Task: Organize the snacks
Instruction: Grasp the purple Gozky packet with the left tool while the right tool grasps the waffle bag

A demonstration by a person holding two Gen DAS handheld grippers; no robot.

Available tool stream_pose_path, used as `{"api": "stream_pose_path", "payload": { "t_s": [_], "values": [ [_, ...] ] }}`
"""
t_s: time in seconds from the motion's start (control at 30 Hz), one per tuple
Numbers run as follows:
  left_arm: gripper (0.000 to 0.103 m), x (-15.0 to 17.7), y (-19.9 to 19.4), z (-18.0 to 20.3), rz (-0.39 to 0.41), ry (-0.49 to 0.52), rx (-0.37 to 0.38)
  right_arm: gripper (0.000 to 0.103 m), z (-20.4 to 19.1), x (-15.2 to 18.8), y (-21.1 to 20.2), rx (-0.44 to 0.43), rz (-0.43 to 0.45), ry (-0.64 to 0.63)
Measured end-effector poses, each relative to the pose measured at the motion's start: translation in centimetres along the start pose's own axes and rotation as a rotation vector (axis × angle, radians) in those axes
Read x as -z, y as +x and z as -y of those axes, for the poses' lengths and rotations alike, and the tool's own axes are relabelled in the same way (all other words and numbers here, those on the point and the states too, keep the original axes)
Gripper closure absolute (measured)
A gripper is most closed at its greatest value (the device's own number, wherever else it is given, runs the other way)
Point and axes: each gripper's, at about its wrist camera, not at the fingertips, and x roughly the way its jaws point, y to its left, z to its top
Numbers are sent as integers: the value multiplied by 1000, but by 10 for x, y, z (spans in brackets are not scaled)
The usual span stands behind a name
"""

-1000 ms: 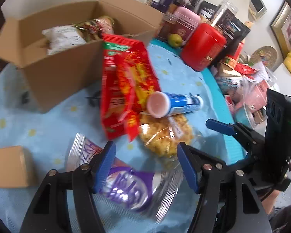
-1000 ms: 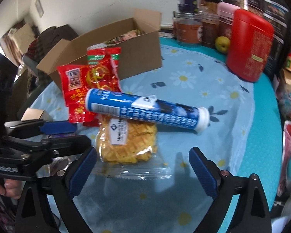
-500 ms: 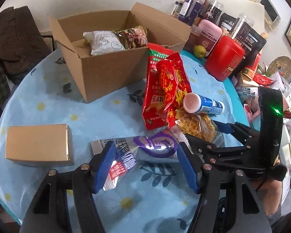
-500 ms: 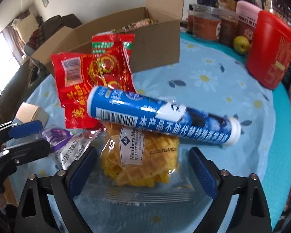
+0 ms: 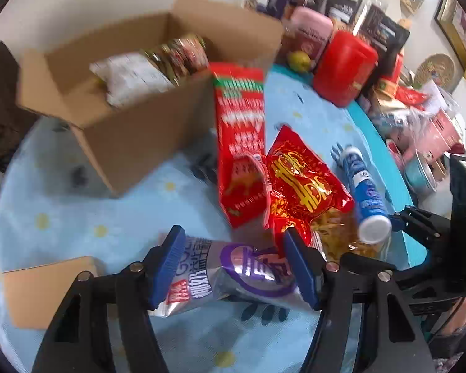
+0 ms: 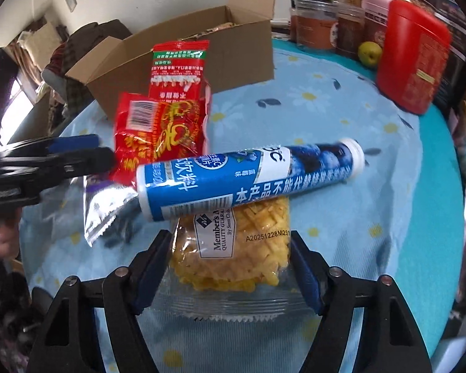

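Now closing the right gripper (image 6: 228, 267) across the light, crinkly, crushable yellow snack bag (image 6: 233, 248) between its pads, under the blue tube (image 6: 248, 180); left gripper (image 5: 236, 267) clamped on the silver packet (image 5: 226, 273).

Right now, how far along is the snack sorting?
Done: two packets lie in the cardboard box. In hand: the left gripper straddles the purple-and-silver packet; the right gripper, whose jaws have just been closing, flanks the yellow crisp bag, grip unconfirmed. Left: the blue tube lying across that bag, and two red packets beside the box.
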Motion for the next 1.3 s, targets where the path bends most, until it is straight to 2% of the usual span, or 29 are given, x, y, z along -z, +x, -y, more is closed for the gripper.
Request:
{"api": "stream_pose_path", "payload": {
  "t_s": [0.23, 0.43, 0.63, 0.8, 1.0, 1.17, 1.3],
  "values": [
    [38, 11, 2, 9, -38, 33, -17, 29, 4, 9, -10, 28, 4, 29],
    [38, 27, -10, 5, -58, -22, -4, 29, 7, 12, -13, 38, 10, 49],
    [38, 42, -28, 9, -13, -70, -52, 29, 5, 22, -19, 46, 23, 46],
    [38, 50, -33, 11, 15, -157, -71, 29, 2, 29, -22, 38, 31, 38],
    [38, 56, -34, 7, 7, -292, -86, 29, 0, 37, -25, 25, 36, 29],
    [38, 56, -56, 23, 70, -265, -120, 29, 1, 44, -29, 7, 43, 31],
    [38, 56, -53, 29, 47, -273, -91, 29, 0, 47, -29, 2, 49, 22]
  ]
}}
